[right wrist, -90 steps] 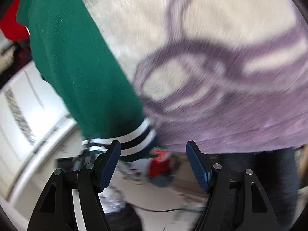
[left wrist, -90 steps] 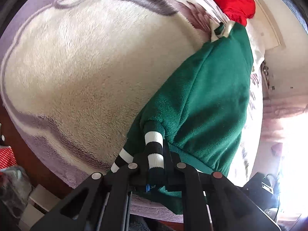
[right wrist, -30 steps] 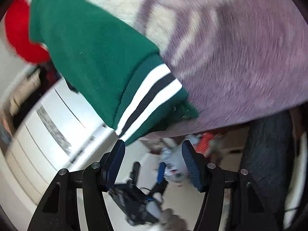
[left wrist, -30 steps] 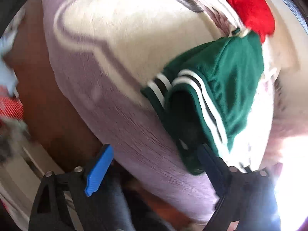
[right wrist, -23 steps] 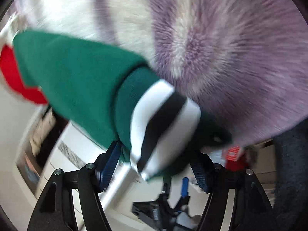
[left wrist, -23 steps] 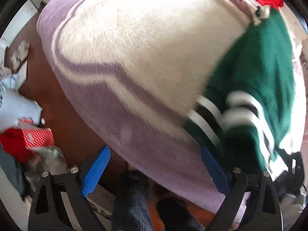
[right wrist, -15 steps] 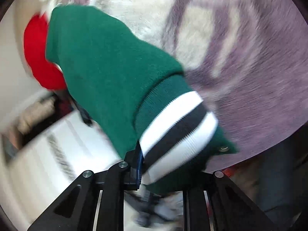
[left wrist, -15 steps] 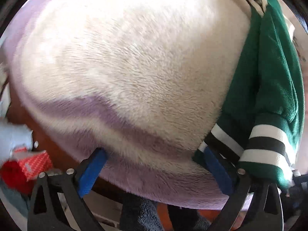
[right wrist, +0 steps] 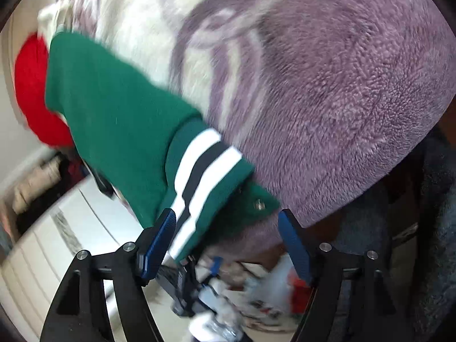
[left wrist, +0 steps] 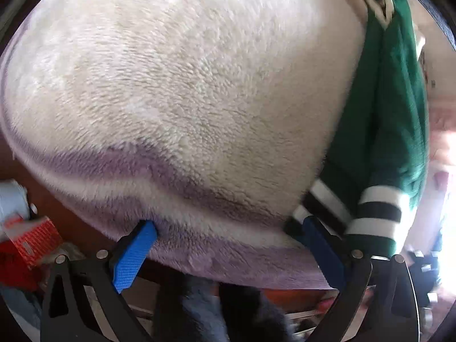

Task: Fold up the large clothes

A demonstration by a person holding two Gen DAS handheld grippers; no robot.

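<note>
Mid-fold: the sweater [right wrist: 114,108] lies doubled on the bed [left wrist: 182,91]. Both grippers, left [left wrist: 228,253] and right [right wrist: 228,242] (its jaws just opened), stand open, empty; next, regrasp the striped cuff [right wrist: 199,168].

A thick, fluffy fleece blanket [left wrist: 182,91] with a deep, nubbly pile, cream and lilac. A green sweater [right wrist: 119,119] of soft, matt, brushed knit; its striped cuff [right wrist: 199,171] is ribbed, smoother knit, with a small shiny metal snap [right wrist: 258,204] nearby. A red garment [right wrist: 31,94] looks like matt cloth. The gripper frames are matt black plastic with bright metal screws; their blue finger pads [left wrist: 132,256] have a fine rubbery grid texture. White cabinet fronts [right wrist: 42,256] appear smooth and faintly glossy.
</note>
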